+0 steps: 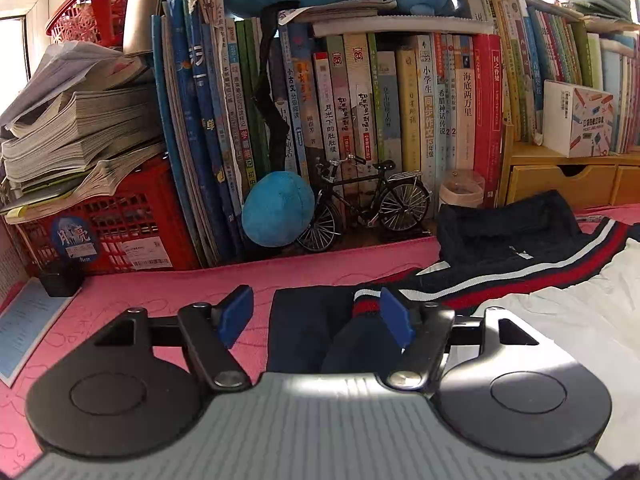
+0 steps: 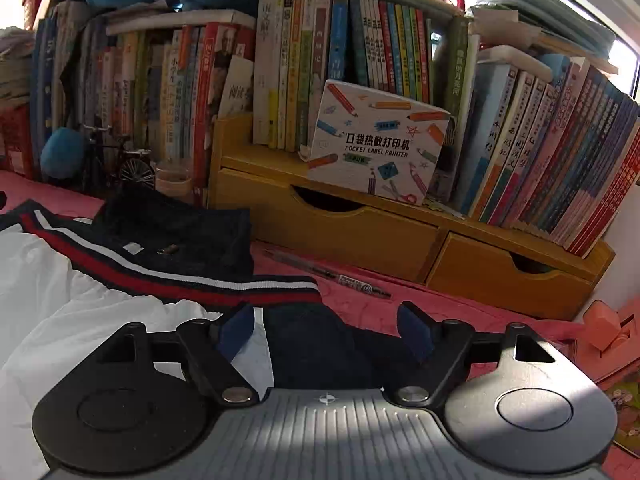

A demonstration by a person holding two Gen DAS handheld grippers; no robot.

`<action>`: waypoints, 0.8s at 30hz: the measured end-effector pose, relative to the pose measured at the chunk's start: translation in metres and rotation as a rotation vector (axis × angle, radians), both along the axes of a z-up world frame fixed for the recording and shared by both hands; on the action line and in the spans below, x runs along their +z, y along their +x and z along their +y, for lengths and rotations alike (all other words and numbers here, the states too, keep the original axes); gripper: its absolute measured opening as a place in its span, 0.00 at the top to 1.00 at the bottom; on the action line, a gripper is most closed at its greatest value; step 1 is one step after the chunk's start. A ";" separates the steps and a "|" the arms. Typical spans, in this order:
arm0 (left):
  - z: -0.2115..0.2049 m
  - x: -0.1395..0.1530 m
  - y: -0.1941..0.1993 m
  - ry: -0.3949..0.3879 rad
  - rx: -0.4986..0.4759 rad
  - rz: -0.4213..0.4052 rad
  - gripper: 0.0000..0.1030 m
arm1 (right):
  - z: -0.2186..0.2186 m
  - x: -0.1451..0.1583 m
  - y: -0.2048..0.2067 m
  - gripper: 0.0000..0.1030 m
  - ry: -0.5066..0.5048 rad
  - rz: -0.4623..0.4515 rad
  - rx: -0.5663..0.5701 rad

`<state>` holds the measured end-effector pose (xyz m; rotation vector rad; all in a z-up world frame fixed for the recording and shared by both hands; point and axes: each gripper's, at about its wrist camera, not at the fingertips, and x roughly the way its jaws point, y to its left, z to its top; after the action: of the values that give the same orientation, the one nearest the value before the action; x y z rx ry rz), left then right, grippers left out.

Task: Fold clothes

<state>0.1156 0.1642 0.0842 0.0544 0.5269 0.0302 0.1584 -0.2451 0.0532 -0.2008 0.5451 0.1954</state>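
The navy jacket with red-and-white striped trim [image 1: 516, 248] lies on the pink desk mat [image 1: 160, 292], before the upright row of books [image 1: 360, 112]; the miniature black bicycle model [image 1: 360, 204] stands left of the jacket.

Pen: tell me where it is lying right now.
In the right wrist view the pen lies on the pink mat, right of the jacket's striped hem and in front of the yellow wooden drawers, ahead of the open right gripper.
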 end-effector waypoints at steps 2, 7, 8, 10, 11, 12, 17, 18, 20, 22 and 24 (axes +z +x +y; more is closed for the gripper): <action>0.023 -0.002 -0.046 -0.077 -0.042 -0.020 0.11 | -0.028 -0.004 -0.039 0.00 0.063 -0.028 0.043; 0.040 -0.022 -0.136 -0.139 -0.137 0.050 0.06 | -0.073 -0.011 -0.115 0.00 0.159 -0.019 0.082; 0.038 -0.026 -0.141 -0.143 -0.150 0.064 0.05 | -0.072 -0.014 -0.120 0.00 0.160 -0.012 0.088; 0.035 -0.034 -0.148 -0.157 -0.159 0.079 0.05 | -0.071 -0.019 -0.130 0.00 0.160 0.004 0.099; 0.033 -0.037 -0.149 -0.170 -0.157 0.081 0.05 | -0.071 -0.022 -0.135 0.00 0.160 0.011 0.104; 0.031 -0.039 -0.148 -0.186 -0.162 0.078 0.05 | -0.070 -0.024 -0.140 0.00 0.161 0.019 0.110; 0.018 -0.048 -0.139 -0.153 -0.149 0.106 0.59 | -0.061 -0.032 -0.135 0.48 0.198 0.109 0.095; 0.016 -0.048 -0.139 -0.145 -0.158 0.104 0.62 | -0.061 -0.031 -0.136 0.49 0.203 0.106 0.099; 0.016 -0.047 -0.144 -0.150 -0.161 0.089 0.62 | -0.060 -0.030 -0.138 0.48 0.214 0.101 0.106; 0.024 -0.045 -0.150 -0.210 -0.153 0.046 0.53 | -0.060 -0.029 -0.141 0.47 0.224 0.096 0.114; 0.031 -0.043 -0.149 -0.280 -0.152 0.024 0.29 | -0.059 -0.028 -0.143 0.42 0.234 0.091 0.121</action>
<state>-0.0335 0.1951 0.0414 -0.1794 0.5452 -0.1924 0.0152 -0.3040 0.0250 0.0034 0.5958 0.3856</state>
